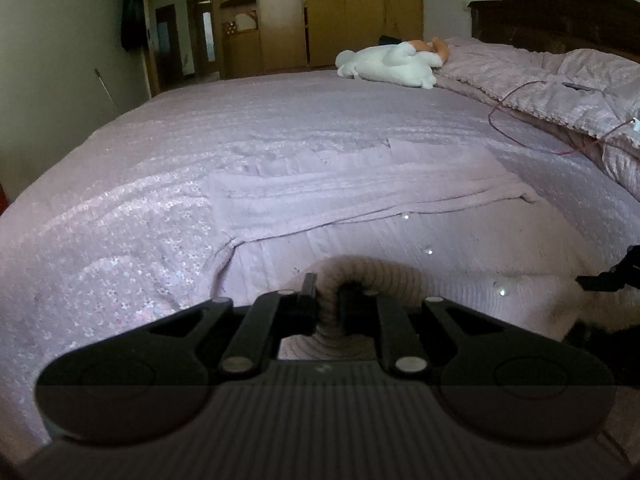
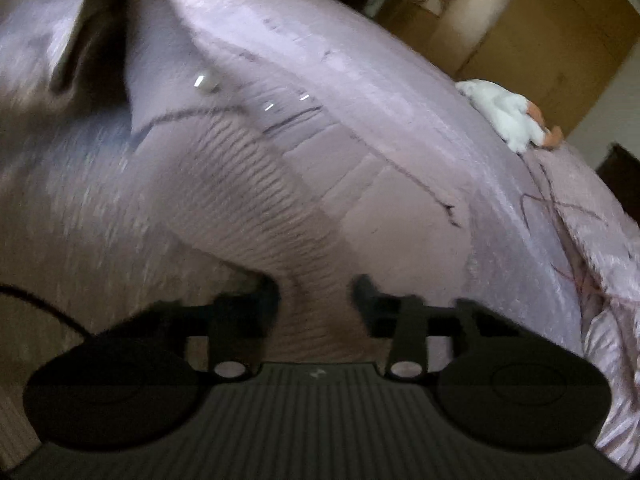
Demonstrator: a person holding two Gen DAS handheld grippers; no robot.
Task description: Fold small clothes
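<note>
A pale pink knitted garment with pearl buttons lies spread on the lilac bedspread. My left gripper is shut on the garment's ribbed edge, which bunches up between the fingers. In the right wrist view, which is blurred, my right gripper is shut on another stretch of ribbed edge, which fills the gap between its fingers. A dark part of the right tool shows at the right edge of the left wrist view. The cloth between the two grips is raised off the bed.
A white plush toy lies at the far side of the bed. Beside it are a quilted pink pillow cover, a red cable and a dark headboard. Wooden wardrobes stand behind.
</note>
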